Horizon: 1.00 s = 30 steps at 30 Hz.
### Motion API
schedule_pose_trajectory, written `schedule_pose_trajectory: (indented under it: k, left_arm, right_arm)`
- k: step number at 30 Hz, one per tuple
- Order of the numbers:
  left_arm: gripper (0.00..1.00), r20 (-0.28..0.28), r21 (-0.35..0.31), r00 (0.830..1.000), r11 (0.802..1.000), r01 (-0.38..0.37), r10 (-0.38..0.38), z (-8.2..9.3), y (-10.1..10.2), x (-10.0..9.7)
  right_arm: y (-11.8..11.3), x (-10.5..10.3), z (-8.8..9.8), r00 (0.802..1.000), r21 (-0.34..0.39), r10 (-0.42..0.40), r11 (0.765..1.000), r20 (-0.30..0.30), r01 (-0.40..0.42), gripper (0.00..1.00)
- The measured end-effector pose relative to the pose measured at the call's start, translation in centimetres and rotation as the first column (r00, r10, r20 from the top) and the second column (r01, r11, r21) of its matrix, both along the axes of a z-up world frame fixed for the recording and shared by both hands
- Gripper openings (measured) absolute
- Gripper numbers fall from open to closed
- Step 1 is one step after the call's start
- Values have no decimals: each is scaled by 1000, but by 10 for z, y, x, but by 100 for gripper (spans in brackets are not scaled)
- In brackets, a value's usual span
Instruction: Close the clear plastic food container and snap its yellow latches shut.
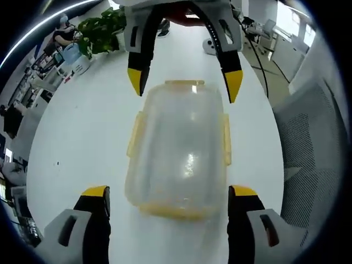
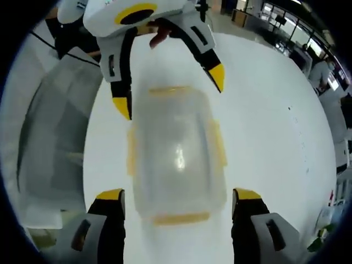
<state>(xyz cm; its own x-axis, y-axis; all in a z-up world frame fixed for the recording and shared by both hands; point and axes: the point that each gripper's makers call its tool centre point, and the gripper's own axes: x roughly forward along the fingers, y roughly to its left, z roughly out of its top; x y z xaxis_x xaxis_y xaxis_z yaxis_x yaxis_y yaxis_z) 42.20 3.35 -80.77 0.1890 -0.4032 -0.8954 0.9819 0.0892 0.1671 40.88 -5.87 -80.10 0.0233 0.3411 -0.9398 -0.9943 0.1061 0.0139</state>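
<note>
A clear plastic food container (image 1: 179, 148) with its lid on lies on the white table (image 1: 77, 137), long axis running away from me. Yellow latches (image 1: 136, 132) run along its sides and ends; whether they are snapped down I cannot tell. My left gripper (image 1: 169, 191) stands open, its yellow-tipped jaws either side of the container's near end. My right gripper (image 1: 184, 82) faces it from the far end, also open and straddling that end. In the right gripper view the container (image 2: 176, 154) sits between the right gripper (image 2: 179, 194) below and the left gripper (image 2: 169, 91) above.
A grey mesh chair (image 1: 313, 137) stands at the table's edge, and it appears again as a chair (image 2: 49, 137) on the left of the right gripper view. A potted plant (image 1: 102, 27) sits at the far table corner. Desks and a seated person (image 1: 65, 34) lie beyond.
</note>
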Motion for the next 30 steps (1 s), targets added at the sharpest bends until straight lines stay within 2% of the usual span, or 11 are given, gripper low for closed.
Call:
schedule_pose_trajectory:
  k: [9,21,30]
  left_arm:
    - [90,-19,19,1000,1000,7,-7,-9,-1,3]
    - [88,-41,25,999,999,30,-29,-13,0,3]
    - [84,-69,38,996,998,53,-50,-19,0,-1]
  right_arm:
    - [-2,6,-8,999,-12,0,1000,47,1,81]
    - [-5,3,-18,999,-23,5,1000,35,-4,79]
    - [-5,2,-18,1000,-23,10,1000,28,-9,79]
